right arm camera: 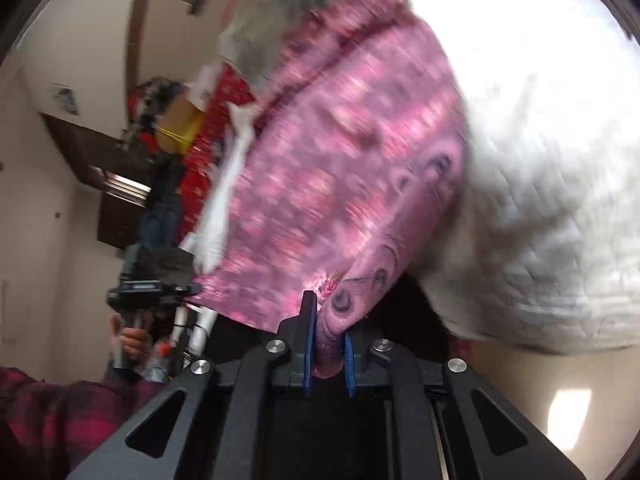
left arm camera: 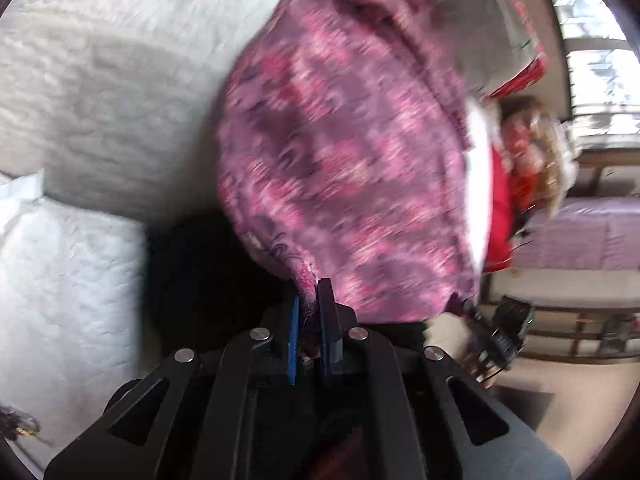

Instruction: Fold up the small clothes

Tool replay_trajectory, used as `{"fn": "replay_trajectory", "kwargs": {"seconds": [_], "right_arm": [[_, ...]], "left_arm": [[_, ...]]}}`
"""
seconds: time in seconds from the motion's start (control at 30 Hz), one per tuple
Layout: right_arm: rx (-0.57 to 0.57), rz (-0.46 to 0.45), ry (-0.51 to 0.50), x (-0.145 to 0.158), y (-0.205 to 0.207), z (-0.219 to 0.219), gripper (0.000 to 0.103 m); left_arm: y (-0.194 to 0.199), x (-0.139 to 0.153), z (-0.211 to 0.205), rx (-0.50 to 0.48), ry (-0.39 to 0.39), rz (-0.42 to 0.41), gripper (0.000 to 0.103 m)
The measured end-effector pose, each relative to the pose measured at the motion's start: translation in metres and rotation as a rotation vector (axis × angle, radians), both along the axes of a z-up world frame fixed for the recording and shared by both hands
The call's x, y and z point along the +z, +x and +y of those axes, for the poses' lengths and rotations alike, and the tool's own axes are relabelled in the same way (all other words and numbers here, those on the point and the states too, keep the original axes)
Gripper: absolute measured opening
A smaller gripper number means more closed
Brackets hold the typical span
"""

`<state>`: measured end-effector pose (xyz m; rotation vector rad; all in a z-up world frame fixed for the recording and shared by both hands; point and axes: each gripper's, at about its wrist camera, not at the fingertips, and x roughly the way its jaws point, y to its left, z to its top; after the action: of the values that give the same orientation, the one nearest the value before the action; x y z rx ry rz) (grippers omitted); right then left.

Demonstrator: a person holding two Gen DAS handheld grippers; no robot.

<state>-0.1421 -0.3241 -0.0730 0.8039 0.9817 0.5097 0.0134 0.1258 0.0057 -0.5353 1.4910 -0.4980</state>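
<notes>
A small pink and purple patterned garment point(left arm camera: 344, 152) hangs stretched between both grippers above a white quilted bed cover point(left arm camera: 100, 92). My left gripper point(left arm camera: 310, 296) is shut on one corner of it, the cloth bunched between the blue pads. My right gripper point(right arm camera: 326, 316) is shut on another corner of the same garment point(right arm camera: 340, 184), cloth pinched between its blue pads. The right gripper point(left arm camera: 500, 328) also shows at the lower right of the left wrist view, and the left gripper point(right arm camera: 152, 288) at the left of the right wrist view. Both views are motion-blurred.
The white quilted cover point(right arm camera: 540, 160) fills the right of the right wrist view. Red and grey items point(left arm camera: 516, 40) lie beyond the garment. A purple bed point(left arm camera: 580, 232) on a wooden frame stands at the right. A hand and plaid sleeve point(right arm camera: 60, 408) are at the lower left.
</notes>
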Motion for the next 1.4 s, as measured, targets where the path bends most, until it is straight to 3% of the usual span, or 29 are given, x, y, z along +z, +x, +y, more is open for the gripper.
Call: {"fn": "replay_trajectory", "kwargs": {"seconds": [0.17, 0.33, 0.7, 0.97, 1.27, 1.4], "right_arm": [[-0.058, -0.11, 0.068, 0.037, 0.014, -0.008, 0.011], [-0.112, -0.151, 0.114, 0.056, 0.046, -0.012, 0.011], [-0.222, -0.185, 0.111, 0.074, 0.147, -0.036, 0.011], [-0.33, -0.188, 0.133, 0.074, 0.232, -0.062, 0.011], [-0.486, -0.102, 0.102, 0.047, 0.353, -0.09, 0.011], [-0.537, -0.029, 0.044, 0.027, 0.39, -0.091, 0.015]], "left_arm": [[0.024, 0.021, 0.001, 0.063, -0.105, -0.063, 0.006], [0.058, 0.034, 0.009, 0.143, -0.162, -0.118, 0.006], [0.148, 0.056, 0.01, 0.312, -0.202, -0.286, 0.006], [0.235, 0.055, -0.014, 0.371, -0.209, -0.329, 0.006], [0.347, 0.037, -0.046, 0.408, -0.091, -0.344, 0.006], [0.385, 0.004, -0.054, 0.409, -0.019, -0.254, 0.006]]}}
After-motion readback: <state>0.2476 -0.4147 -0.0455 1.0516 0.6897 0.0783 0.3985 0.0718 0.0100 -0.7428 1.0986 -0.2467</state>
